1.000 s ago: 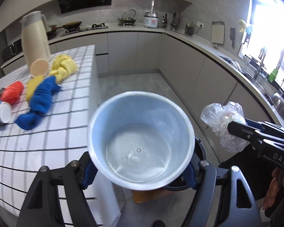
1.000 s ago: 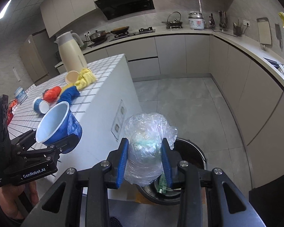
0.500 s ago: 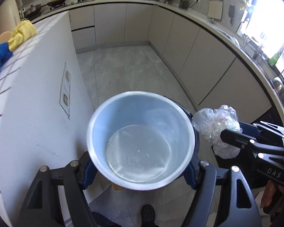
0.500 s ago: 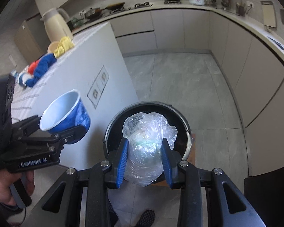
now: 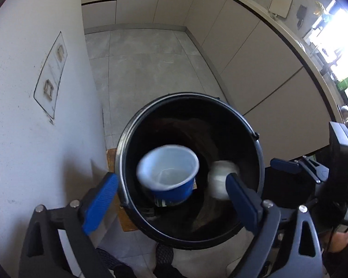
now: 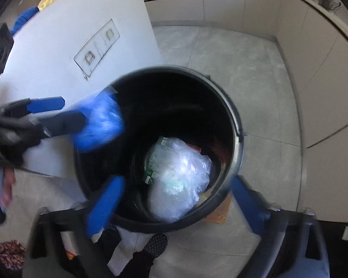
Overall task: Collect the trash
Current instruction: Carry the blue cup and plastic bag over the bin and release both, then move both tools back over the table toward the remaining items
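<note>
A black round trash bin [image 5: 258,143] stands on the floor below both grippers; it also shows in the right wrist view [image 6: 237,139]. My left gripper [image 5: 171,195] is open above the bin. The blue paper cup [image 5: 168,176] is free of it, blurred, inside the bin mouth; in the right wrist view the cup [image 6: 99,125] is a blue blur at the bin's left rim. My right gripper [image 6: 176,205] is open. The clear plastic bag [image 6: 178,178] lies inside the bin, also visible in the left wrist view [image 5: 220,180].
The white island side [image 5: 34,115] stands just left of the bin. Beige cabinets [image 5: 255,58] run along the right. Grey tiled floor [image 5: 146,64] lies beyond the bin. A person's shoe [image 6: 155,243] is near the bin's front.
Both grippers have tilted down over the bin and opened. The cup has left the left gripper and the plastic bag has left the right gripper; both are now in the bin.
</note>
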The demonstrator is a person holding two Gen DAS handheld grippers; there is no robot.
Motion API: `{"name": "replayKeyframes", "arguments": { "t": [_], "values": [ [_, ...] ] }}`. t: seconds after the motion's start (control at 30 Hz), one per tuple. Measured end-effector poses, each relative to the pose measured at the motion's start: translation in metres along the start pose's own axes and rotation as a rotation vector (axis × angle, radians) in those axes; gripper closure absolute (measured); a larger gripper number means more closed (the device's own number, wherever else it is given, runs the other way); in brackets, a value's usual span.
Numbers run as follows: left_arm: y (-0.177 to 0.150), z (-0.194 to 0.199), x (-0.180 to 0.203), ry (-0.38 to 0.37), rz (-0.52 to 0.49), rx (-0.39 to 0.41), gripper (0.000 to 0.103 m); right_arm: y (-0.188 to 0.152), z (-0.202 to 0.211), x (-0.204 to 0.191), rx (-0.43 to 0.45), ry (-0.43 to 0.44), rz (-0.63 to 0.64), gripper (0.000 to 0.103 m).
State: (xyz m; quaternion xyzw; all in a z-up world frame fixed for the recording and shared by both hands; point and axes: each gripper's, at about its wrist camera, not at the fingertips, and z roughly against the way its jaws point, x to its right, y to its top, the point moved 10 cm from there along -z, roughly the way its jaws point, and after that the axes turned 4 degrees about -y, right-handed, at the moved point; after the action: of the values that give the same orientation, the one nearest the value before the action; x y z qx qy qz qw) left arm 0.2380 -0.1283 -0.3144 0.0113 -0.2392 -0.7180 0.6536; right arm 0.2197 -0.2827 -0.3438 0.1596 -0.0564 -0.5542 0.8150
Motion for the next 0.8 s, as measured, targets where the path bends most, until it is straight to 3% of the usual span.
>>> {"name": "replayKeyframes", "arguments": {
  "t": [0.3, 0.6, 0.8],
  "values": [
    [-0.004, 0.015, -0.002, 0.157, -0.056, 0.053, 0.005, 0.001, 0.0, 0.03, 0.027, -0.064, -0.077, 0.002],
    [0.002, 0.049, 0.004, 0.194, -0.047, 0.103, 0.0, 0.013, 0.036, 0.055, 0.072, -0.171, -0.148, 0.0],
    [0.014, 0.079, 0.006, 0.253, -0.071, 0.189, 0.0, 0.031, 0.08, 0.058, 0.16, -0.172, -0.23, 0.0]
  ]
}}
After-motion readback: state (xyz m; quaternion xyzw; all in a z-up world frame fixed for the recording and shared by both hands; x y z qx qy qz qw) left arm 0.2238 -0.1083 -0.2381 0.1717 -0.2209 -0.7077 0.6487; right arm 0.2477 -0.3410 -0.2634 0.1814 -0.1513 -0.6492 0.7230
